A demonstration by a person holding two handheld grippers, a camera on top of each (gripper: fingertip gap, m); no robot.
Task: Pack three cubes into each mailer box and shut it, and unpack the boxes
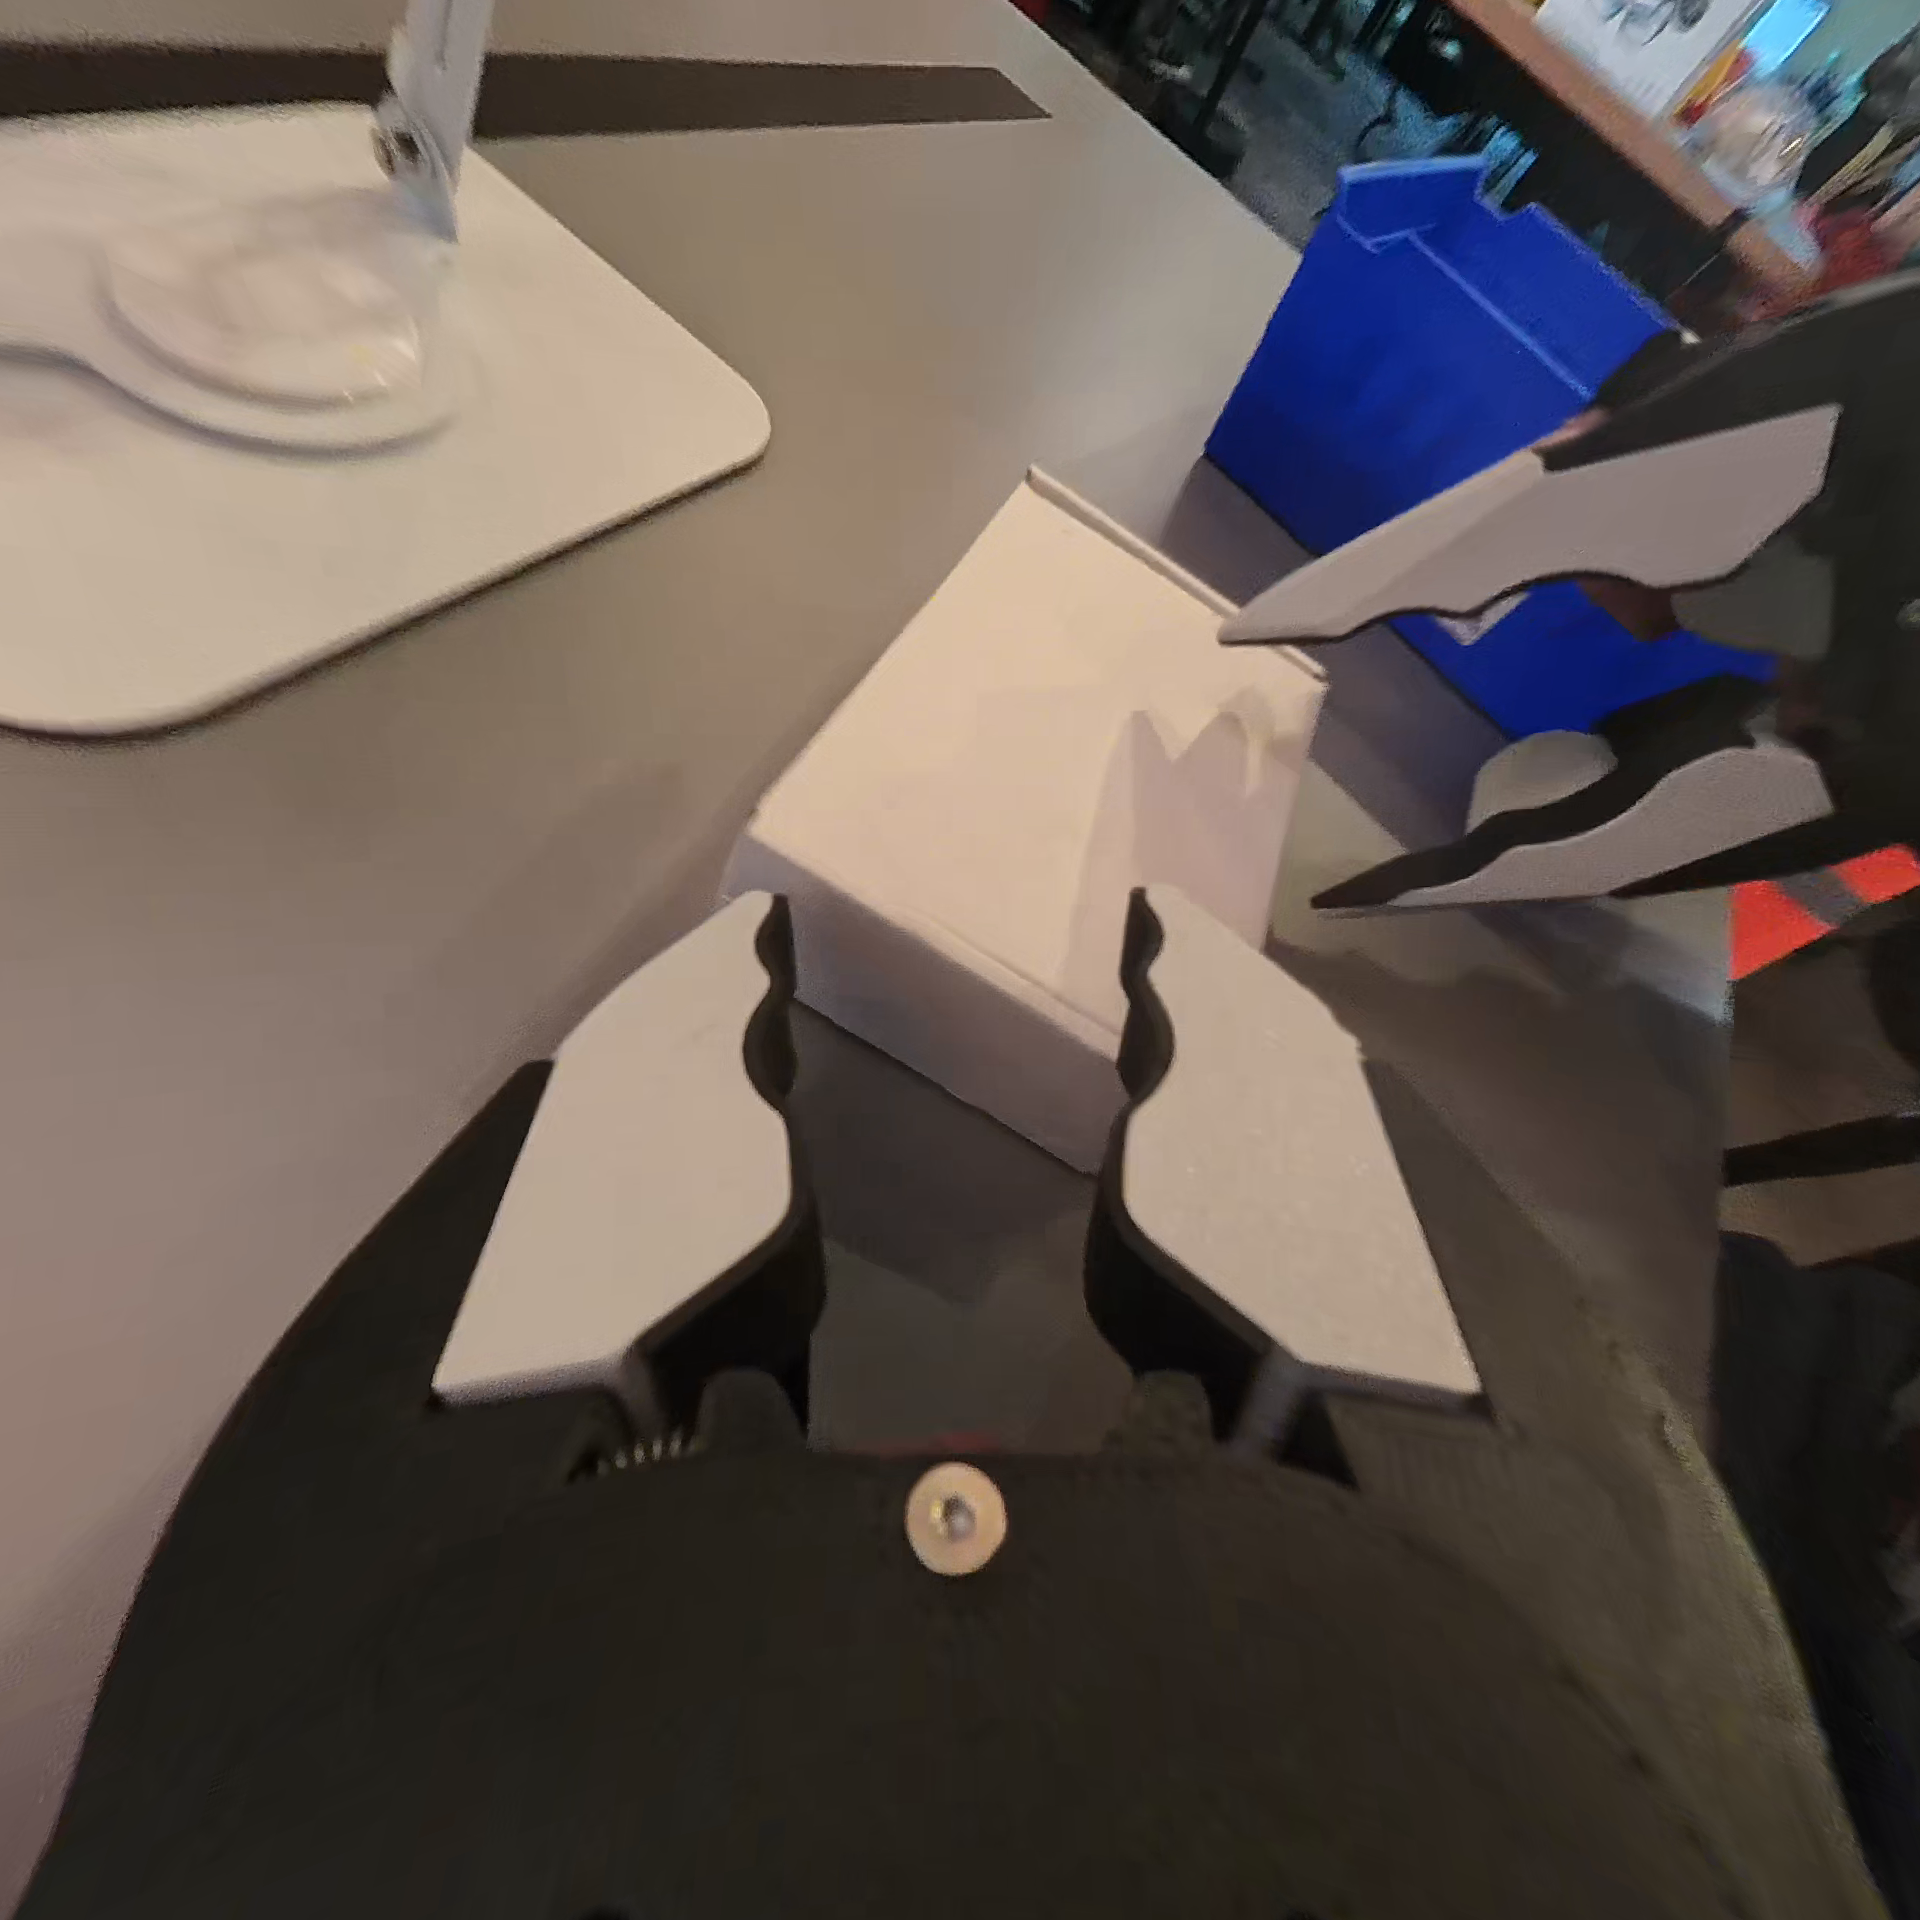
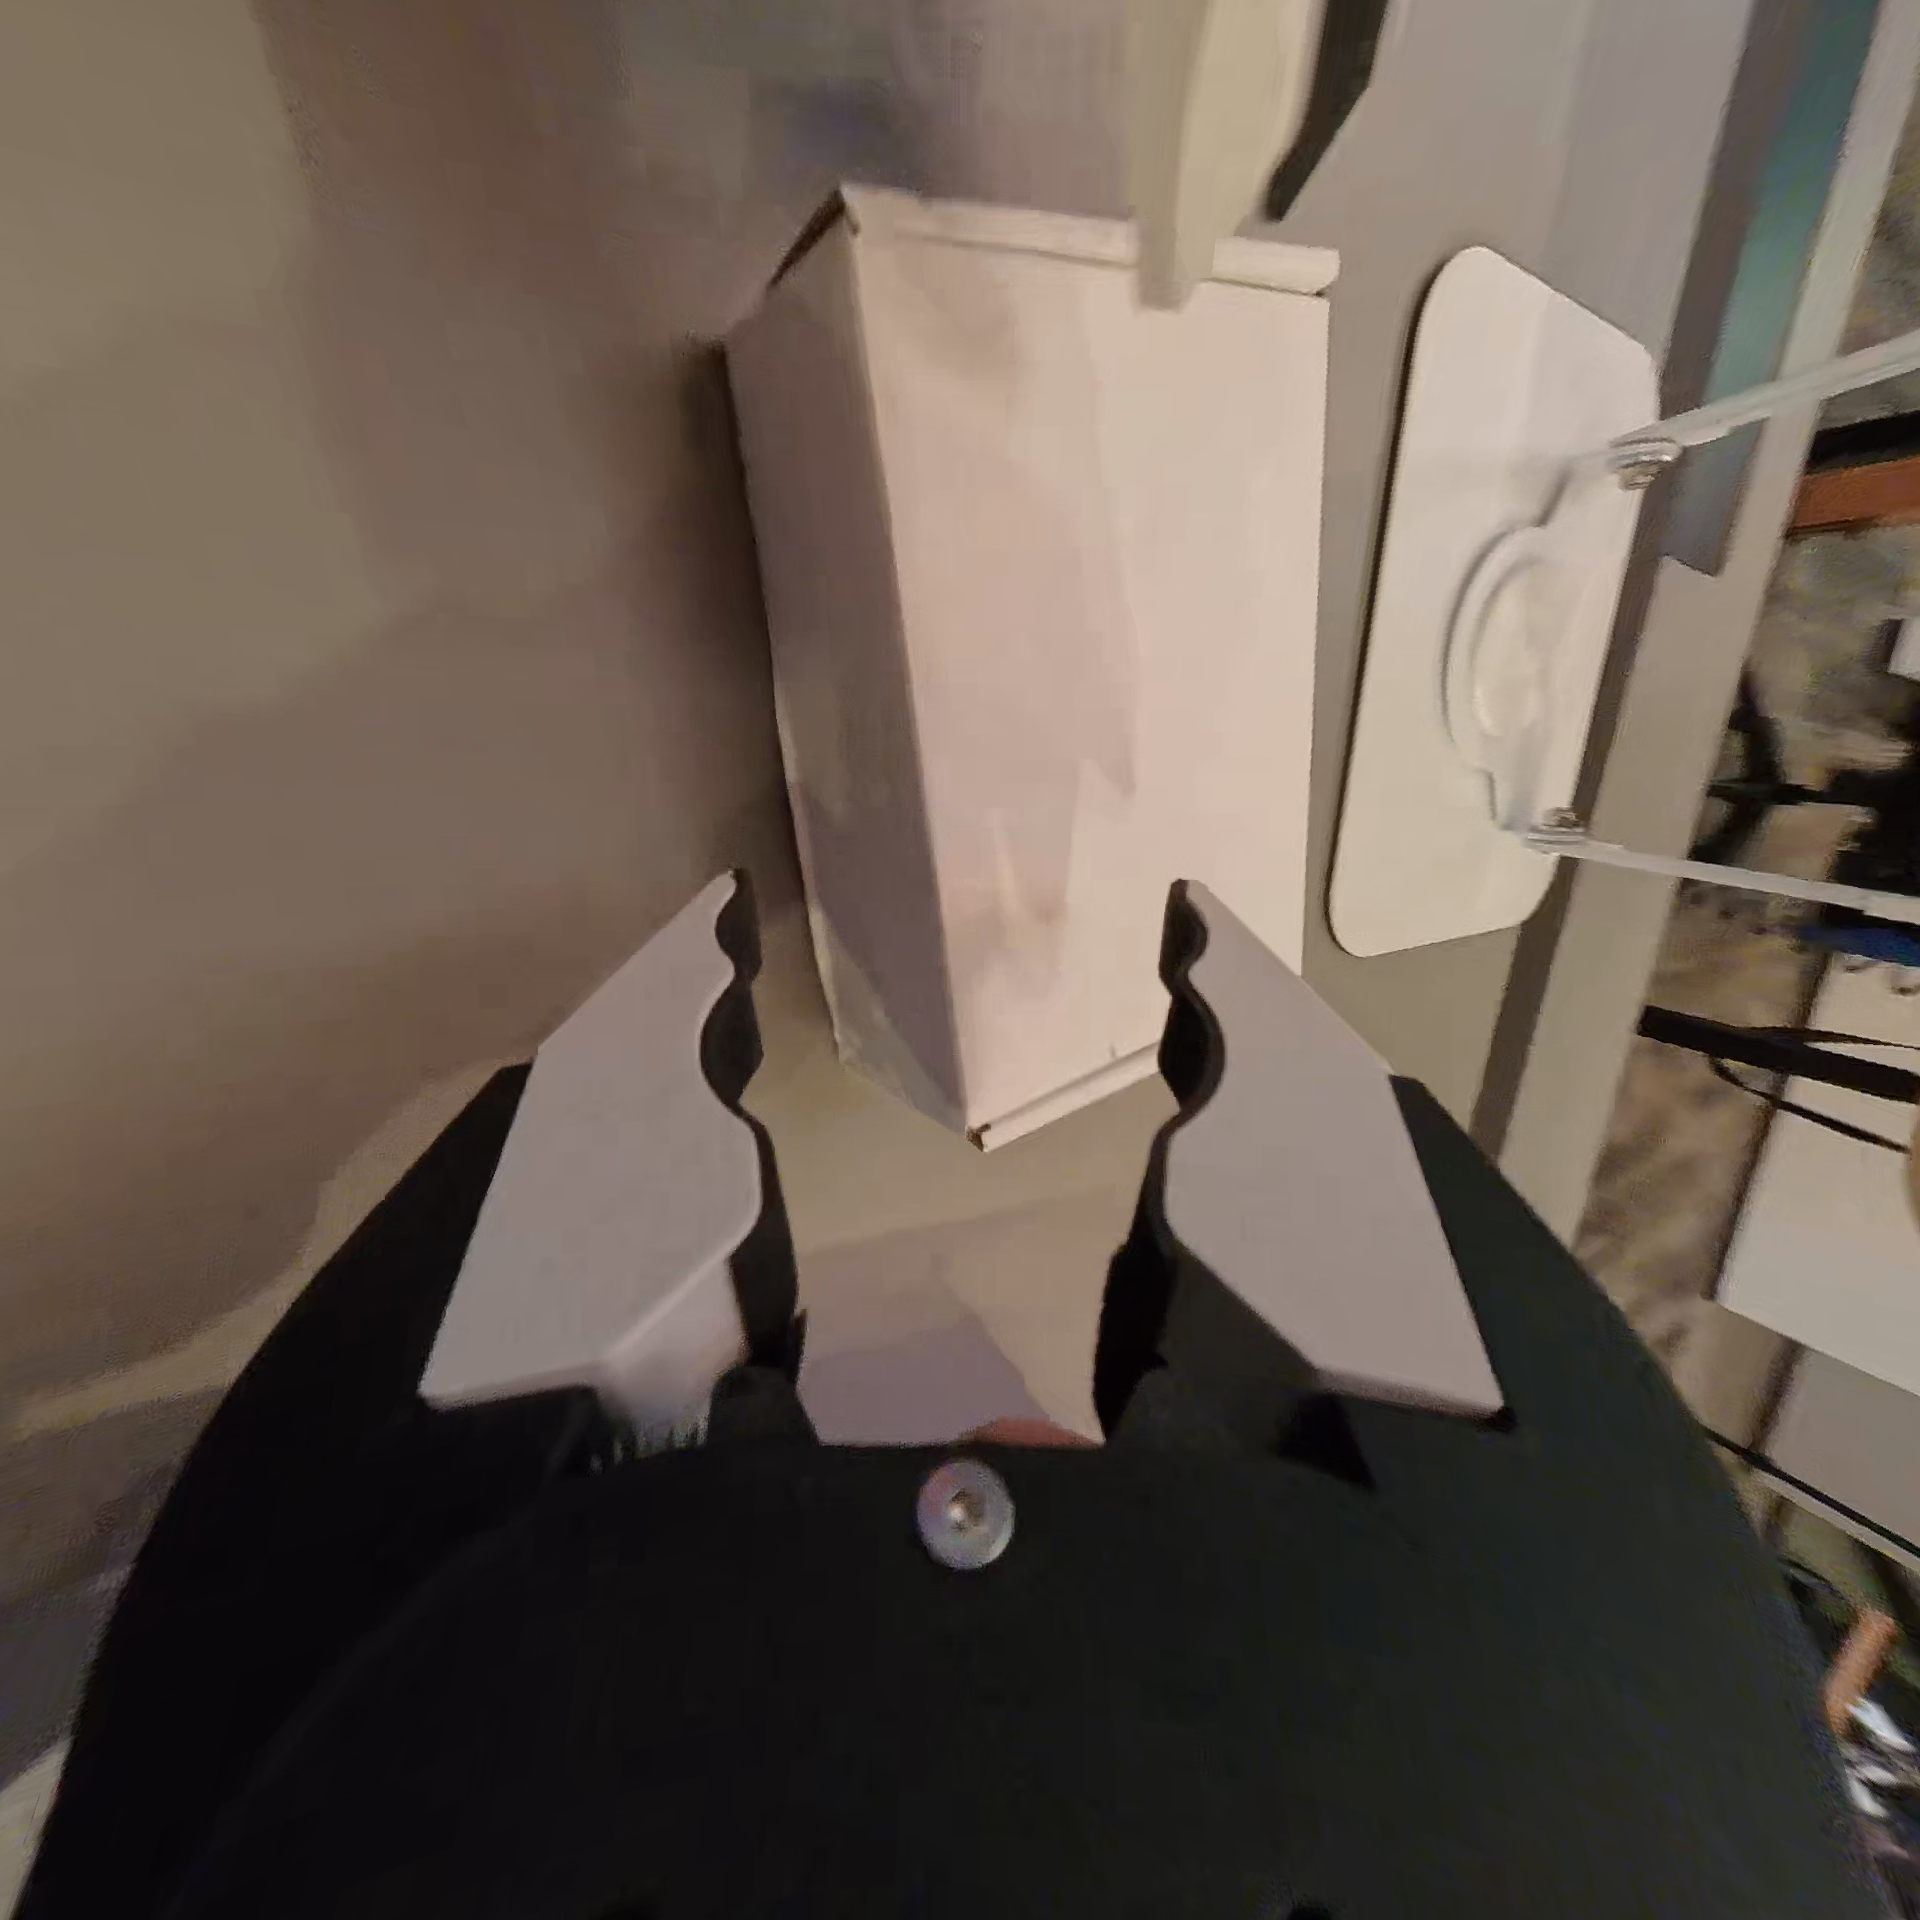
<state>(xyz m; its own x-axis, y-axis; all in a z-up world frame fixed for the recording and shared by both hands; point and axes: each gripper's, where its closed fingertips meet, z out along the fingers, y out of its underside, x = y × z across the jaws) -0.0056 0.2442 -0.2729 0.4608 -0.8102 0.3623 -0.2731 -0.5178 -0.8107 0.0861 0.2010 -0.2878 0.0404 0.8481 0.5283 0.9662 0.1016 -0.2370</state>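
I see the closed white box (image 1: 1023, 790) lying on the table (image 1: 312, 987), both tongs apart and empty, left tongs (image 1: 956, 914) near it. Cardboard looks light, so I would grip the lid edge.

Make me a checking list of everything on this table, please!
Surface: grey table, dark strip along its far side.
Job's things: white mailer box, lid shut; no cubes in view.
Clutter: white stand base with clear mount; blue bin past the box.
Grippers: left gripper open, jaws empty, by the box's near end; right gripper open, empty.
Cables: black ones beyond the table edge.
Surroundings: blurred room, wooden counter.
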